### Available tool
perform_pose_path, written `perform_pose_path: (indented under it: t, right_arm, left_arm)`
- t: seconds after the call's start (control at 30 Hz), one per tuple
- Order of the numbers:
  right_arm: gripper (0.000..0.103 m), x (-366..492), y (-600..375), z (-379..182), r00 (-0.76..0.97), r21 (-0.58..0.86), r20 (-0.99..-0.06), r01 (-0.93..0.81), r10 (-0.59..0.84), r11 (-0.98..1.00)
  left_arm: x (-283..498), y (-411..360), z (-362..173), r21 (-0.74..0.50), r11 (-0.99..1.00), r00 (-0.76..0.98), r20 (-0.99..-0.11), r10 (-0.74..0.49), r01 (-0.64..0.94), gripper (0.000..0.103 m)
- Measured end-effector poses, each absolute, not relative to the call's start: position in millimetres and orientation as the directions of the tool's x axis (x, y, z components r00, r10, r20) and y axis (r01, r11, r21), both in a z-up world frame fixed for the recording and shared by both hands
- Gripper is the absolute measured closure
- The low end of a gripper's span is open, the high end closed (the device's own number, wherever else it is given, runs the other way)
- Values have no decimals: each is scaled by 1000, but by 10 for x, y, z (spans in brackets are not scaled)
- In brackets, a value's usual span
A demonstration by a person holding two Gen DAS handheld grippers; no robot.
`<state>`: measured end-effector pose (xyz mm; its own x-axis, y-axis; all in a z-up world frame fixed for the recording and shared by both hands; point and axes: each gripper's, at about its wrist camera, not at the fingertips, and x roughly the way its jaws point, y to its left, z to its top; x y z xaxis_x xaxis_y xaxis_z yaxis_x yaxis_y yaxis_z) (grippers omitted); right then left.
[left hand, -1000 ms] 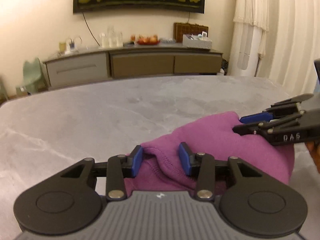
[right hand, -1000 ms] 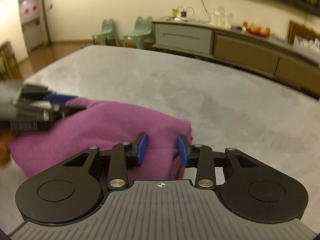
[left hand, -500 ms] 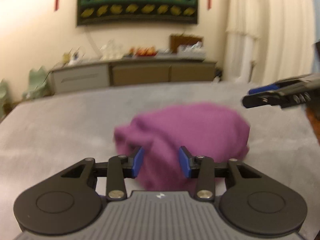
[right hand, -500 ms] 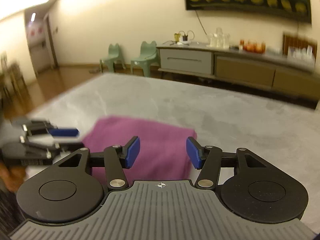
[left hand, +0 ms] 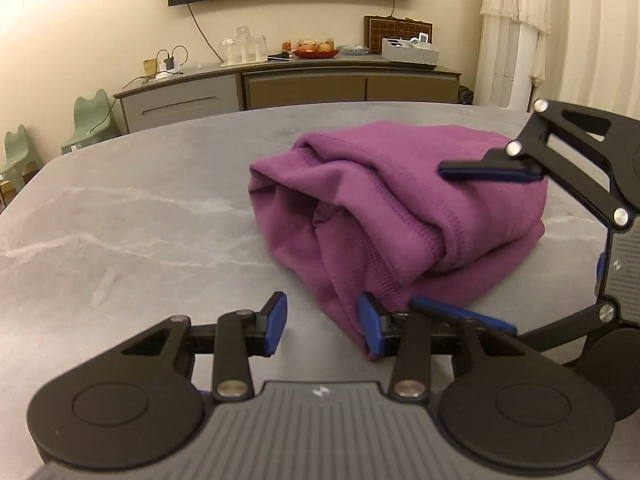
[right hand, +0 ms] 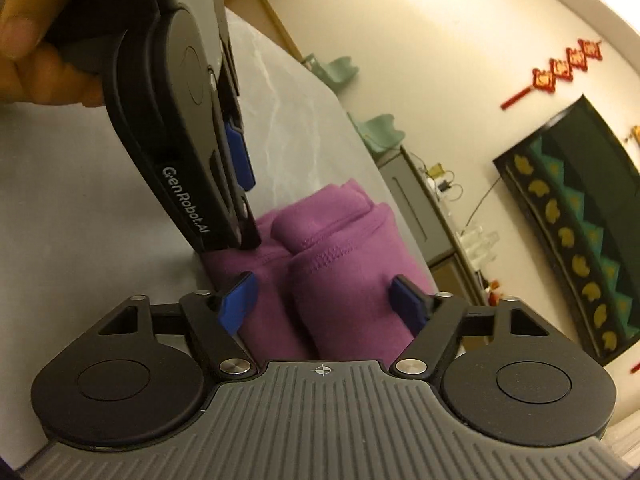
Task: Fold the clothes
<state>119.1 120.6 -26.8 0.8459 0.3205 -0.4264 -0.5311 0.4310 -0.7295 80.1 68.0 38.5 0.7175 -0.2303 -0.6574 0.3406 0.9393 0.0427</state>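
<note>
Cream wall (left hand: 80, 20), grey sideboard (left hand: 280, 84), green chairs (left hand: 90, 114), white curtain (left hand: 516, 32)

Purple garment (left hand: 420, 200) sitting folded on my table (left hand: 140, 220)

It is lying in a thick, soft bundle, its stitched hems showing along the rolled layers, with the open fold facing me.

The right gripper (right hand: 324, 302) is seen with its jaws opening, a folded purple garment (right hand: 332, 264) lying between the blue pads (right hand: 238, 306) without being pressed. The garment is laid on a grey marbled table (right hand: 80, 220). The left gripper (right hand: 236, 184) is held by a hand (right hand: 36, 36) at upper left, its tip just above the garment's near edge.
</note>
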Motion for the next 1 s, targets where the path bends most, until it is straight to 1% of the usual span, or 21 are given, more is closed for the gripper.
perform_pose_path:
  t: [0.07,0.17,0.23,0.3,0.33,0.37,0.43,0.53,0.6,0.67,0.7,0.73,0.77,0.8,0.83,0.87,0.9,0.97,1.0]
  right_arm:
    - [54,1199,1218,-204,842,-714,-425,-537,333,449]
    - [55,1262,1168,-17,834,-657,-428,-552,349,513]
    - [57,1320,1139,-64,835,-661,-441,-550,330,510]
    - [65,1339,1134,-159,836,-672,-451,-549,313,497]
    - [76,1321,1147,-199,838,-685,-450,-546,309,482]
    - [81,1287,1167,-211,841,-701,-444,-540,309,465]
    - [85,1222,1179,-124,833,-701,-451,-552,319,452]
    - [86,1092,1112,5,799,-673,-484,-601,357,431]
    - [86,1020,1079,-97,781,-675,-514,-624,356,394]
    - [86,956,1058,-228,781,-696,-507,-621,365,361]
    - [85,929,1046,-278,785,-709,-495,-613,373,350]
    - [81,913,1034,-303,792,-720,-478,-601,379,348]
    - [62,894,1002,-306,795,-721,-469,-597,385,352]
    - [55,871,938,-272,789,-708,-472,-605,394,364]
    - [45,848,875,-237,783,-694,-475,-614,402,375]
    - [44,834,781,-163,772,-663,-482,-631,414,403]
    - [43,845,636,-29,756,-602,-490,-653,433,459]
    - [35,947,257,234,748,-449,-480,-659,459,604]
    - [34,1030,28,344,753,-359,-468,-640,463,679]
  left_arm:
    - [822,689,376,45,935,717,-655,-239,353,62]
    - [854,709,371,38,930,714,-653,-254,366,62]
    - [877,708,361,33,928,712,-651,-262,372,62]
    - [901,702,346,34,926,712,-650,-265,376,62]
    - [903,698,340,39,926,714,-649,-263,376,61]
    - [906,700,336,41,926,715,-649,-261,376,61]
    - [913,726,334,42,927,716,-649,-258,372,60]
    - [940,803,326,48,935,718,-654,-236,351,60]
    - [955,850,318,55,941,718,-662,-216,334,60]
    - [941,913,368,60,948,727,-657,-197,311,62]
    - [924,958,424,53,954,737,-647,-193,296,62]
    - [897,1016,505,37,959,752,-630,-195,280,63]
    - [861,1075,598,14,964,769,-606,-203,266,64]
    - [816,1136,705,-15,967,789,-575,-217,255,64]
    - [768,1182,801,-42,968,807,-544,-231,249,64]
    - [725,1202,878,-68,964,821,-512,-254,256,64]
    - [691,1214,949,-98,958,831,-479,-284,271,64]
    - [671,1115,1001,-119,942,832,-444,-334,315,64]
    - [669,1043,1010,-122,933,828,-432,-358,339,64]
